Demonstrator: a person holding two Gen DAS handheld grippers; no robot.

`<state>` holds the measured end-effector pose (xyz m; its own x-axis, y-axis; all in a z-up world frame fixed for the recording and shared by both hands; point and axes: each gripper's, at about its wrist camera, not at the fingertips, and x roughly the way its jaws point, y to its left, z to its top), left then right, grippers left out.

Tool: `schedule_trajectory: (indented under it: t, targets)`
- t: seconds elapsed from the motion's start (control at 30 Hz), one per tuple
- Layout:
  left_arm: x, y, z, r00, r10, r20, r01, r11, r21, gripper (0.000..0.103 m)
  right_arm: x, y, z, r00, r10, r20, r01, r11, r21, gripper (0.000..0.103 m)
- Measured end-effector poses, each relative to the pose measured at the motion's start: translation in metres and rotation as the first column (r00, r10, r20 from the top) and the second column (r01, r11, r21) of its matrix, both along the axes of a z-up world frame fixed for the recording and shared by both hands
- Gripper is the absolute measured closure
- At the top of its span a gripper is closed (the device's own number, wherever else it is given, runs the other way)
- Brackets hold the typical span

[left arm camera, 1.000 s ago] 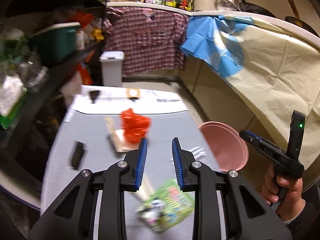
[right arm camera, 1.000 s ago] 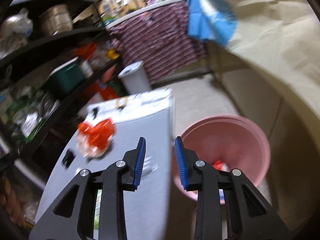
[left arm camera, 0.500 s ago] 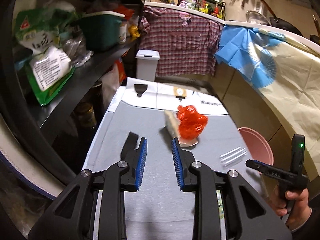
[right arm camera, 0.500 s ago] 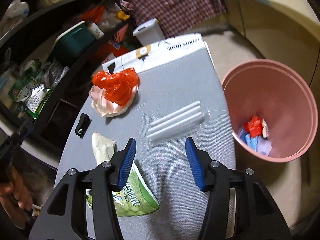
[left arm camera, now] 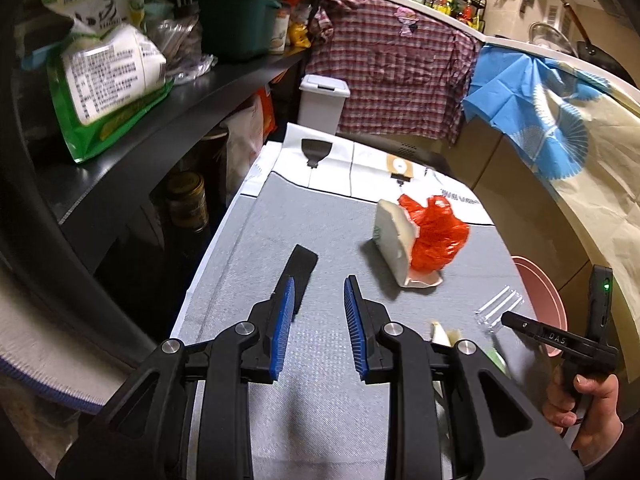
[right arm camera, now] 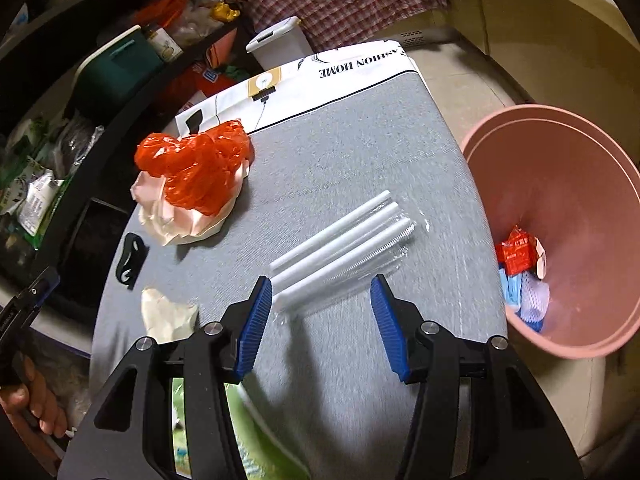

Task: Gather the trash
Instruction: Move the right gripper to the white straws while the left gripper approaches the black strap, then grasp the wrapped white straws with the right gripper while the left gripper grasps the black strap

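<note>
Right wrist view looks down on a grey-covered tabletop (right arm camera: 360,152) where a clear packet of white straws (right arm camera: 344,248) lies just ahead of the right tool (right arm camera: 320,300), whose blue-padded jaws stand wide apart and hold nothing; the packet's near end sits between the fingertips without either pad pressing on it. Beyond it a crumpled red plastic bag (right arm camera: 196,168) rests on pale paper, a small black object (right arm camera: 130,258) lies near the left edge, and a crumpled cream scrap (right arm camera: 164,312) sits close to the tool. A pink bin (right arm camera: 560,152) stands beside the tabletop with some trash already in it. Left wrist view shows the left tool (left arm camera: 319,312) over bare cloth, its jaws narrowly parted and empty, a black strip (left arm camera: 302,270) just beyond its left finger.
</note>
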<state>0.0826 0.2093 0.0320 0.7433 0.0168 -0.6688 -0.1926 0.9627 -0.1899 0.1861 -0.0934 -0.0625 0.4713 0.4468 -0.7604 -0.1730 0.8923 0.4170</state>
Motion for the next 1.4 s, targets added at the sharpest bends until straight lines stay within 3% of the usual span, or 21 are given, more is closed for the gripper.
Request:
schedule_trajectory:
  t: [0.27, 0.4, 0.63, 0.77, 0.9, 1.0, 1.3, 1.4]
  targets:
    - [0.027, 0.014, -0.03, 0.997, 0.022, -0.074, -0.022, 1.0, 0.001, 0.076, 0.021, 0.017, -0.002, 0.999, 0.026, 0.047, -0.022, 0.997, -0.075, 0.05]
    - [0.041, 0.018, -0.043, 0.994, 0.028, -0.108, -0.028, 1.0, 0.007, 0.065, 0.026, 0.024, -0.002, 0.996, 0.041, 0.074, -0.032, 0.993, -0.115, 0.05]
    - [0.056, 0.015, -0.057, 0.989, 0.019, -0.145, -0.016, 1.0, 0.025, 0.064, 0.028, 0.033, -0.003, 0.99, 0.072, 0.119, -0.048, 0.98, -0.191, 0.053]
    - [0.061, 0.012, -0.062, 0.987, 0.014, -0.158, -0.005, 0.998, 0.055, 0.064, 0.026, 0.038, -0.003, 0.985, 0.092, 0.148, -0.051, 0.964, -0.261, 0.066]
    - [0.064, 0.016, -0.064, 0.986, 0.024, -0.166, -0.018, 0.999, 0.043, 0.064, 0.025, 0.035, -0.003, 0.983, 0.107, 0.15, -0.065, 0.963, -0.263, 0.086]
    - [0.065, 0.017, -0.066, 0.985, 0.032, -0.168, -0.026, 0.999, 0.042, 0.064, 0.023, 0.034, -0.001, 0.981, 0.114, 0.158, -0.069, 0.962, -0.266, 0.094]
    - [0.065, 0.016, -0.072, 0.983, 0.031, -0.18, -0.021, 0.998, 0.06, 0.065, 0.013, 0.03, 0.012, 0.971, 0.134, 0.2, -0.085, 0.967, -0.239, 0.097]
    - [0.065, 0.012, -0.072, 0.983, 0.018, -0.182, -0.006, 0.998, 0.069, 0.071, 0.009, 0.027, 0.015, 0.969, 0.134, 0.207, -0.085, 0.969, -0.231, 0.097]
